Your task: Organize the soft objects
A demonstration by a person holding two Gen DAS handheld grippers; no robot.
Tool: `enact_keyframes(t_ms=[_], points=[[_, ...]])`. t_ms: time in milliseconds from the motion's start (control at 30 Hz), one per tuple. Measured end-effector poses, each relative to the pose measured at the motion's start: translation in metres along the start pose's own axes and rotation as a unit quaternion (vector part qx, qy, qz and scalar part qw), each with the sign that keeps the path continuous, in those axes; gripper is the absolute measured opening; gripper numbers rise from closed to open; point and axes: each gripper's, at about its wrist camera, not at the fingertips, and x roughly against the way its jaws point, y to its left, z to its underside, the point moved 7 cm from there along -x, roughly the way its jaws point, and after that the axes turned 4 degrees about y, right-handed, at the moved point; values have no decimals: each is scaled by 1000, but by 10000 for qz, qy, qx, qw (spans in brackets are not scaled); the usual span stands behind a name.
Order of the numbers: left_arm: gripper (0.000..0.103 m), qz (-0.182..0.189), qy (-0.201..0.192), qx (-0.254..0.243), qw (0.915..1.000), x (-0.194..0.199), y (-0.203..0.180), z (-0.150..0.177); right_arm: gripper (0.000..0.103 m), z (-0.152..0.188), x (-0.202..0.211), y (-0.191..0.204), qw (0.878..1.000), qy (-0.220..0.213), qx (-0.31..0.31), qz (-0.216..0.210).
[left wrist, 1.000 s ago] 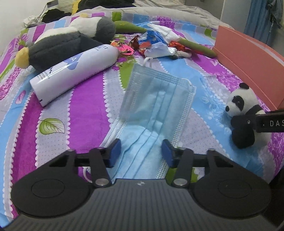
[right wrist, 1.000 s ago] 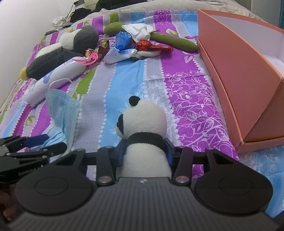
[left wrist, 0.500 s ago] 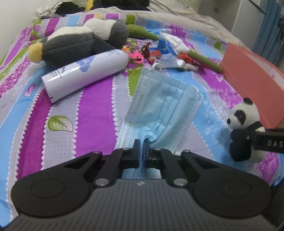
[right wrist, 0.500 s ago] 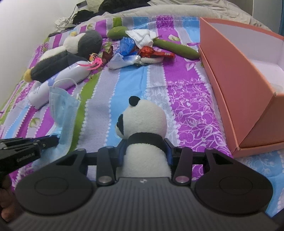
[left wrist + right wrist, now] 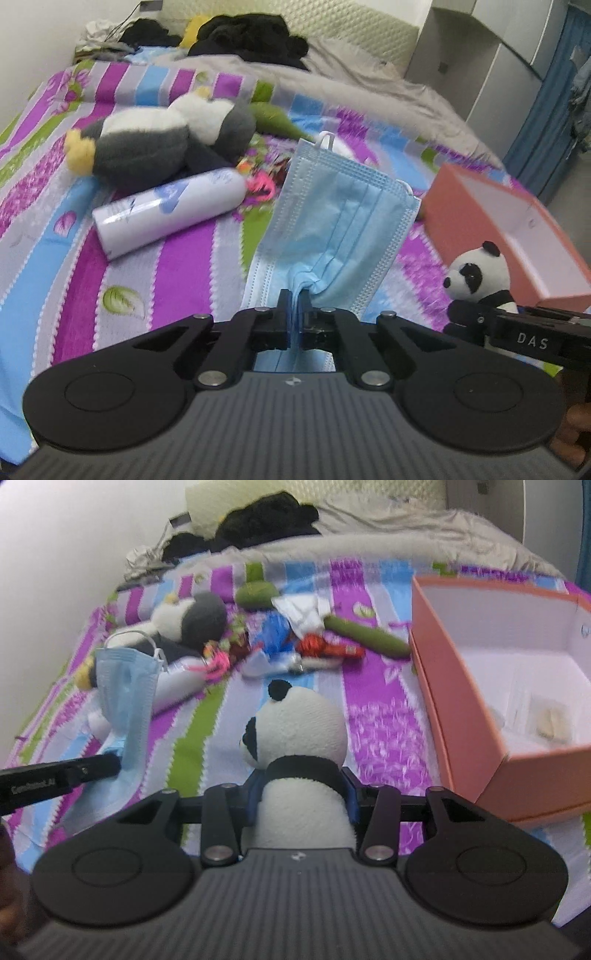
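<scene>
A striped floral bedspread (image 5: pixel 184 266) covers the bed. The left gripper (image 5: pixel 294 300) pinches a blue face mask (image 5: pixel 343 218); the right gripper (image 5: pixel 301 794) clamps a panda plush (image 5: pixel 299 734). At the right edge sits an open pink box (image 5: pixel 461 716), bare bedspread between them.

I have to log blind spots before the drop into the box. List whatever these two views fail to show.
- Face mask, left wrist view: its near end is hidden behind the shut left gripper.
- Panda toy, right wrist view: its lower body is hidden by the right gripper clamping it.
- Orange box, right wrist view: cut off by the right edge; the pale item inside is too blurred to identify.
- Wrapper pile: motion blur, pieces unreadable.
</scene>
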Motion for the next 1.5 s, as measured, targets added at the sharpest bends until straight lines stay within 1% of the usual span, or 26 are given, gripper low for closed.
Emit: enact_keyframes(t_ms=[200,400,533,733,833,967,1067,1200,1333,1433,1500], points=[[4,232,-247,-115,9994,18,-28,-30,46,-25,29,2,9994,-330,99,-82],[4,463,-470,-183,9977,32,-60,-63,46,-52,56,-3,9972,-732,174,0],[4,589,-557,-240,9964,34,-86,-84,46,-70,72,-11,9950,-973,221,45],[4,808,-650,-349,9940,31,-133,-115,46,-94,96,-43,9912,-1299,109,218],[4,911,-643,-483,9926,26,-160,-127,46,-104,107,-62,9892,-1427,89,329],[4,1147,-438,-638,9904,10,-198,-136,46,-116,118,-96,9866,-1529,-47,564],[4,1305,-229,-770,9882,-8,-229,-141,46,-122,122,-129,9861,-1451,-301,749],[4,1444,6,-1024,9842,-35,-265,-142,46,-125,118,-173,9859,-1167,-647,1008],[4,1416,229,-1361,9803,-64,-293,-140,46,-125,103,-205,9869,-741,-775,1208],[4,1454,529,-1467,9770,-85,-308,-133,46,-121,86,-229,9863,-418,-900,1314],[4,1538,736,-1444,9747,-98,-312,-131,46,-117,75,-243,9852,-214,-1014,1362]])
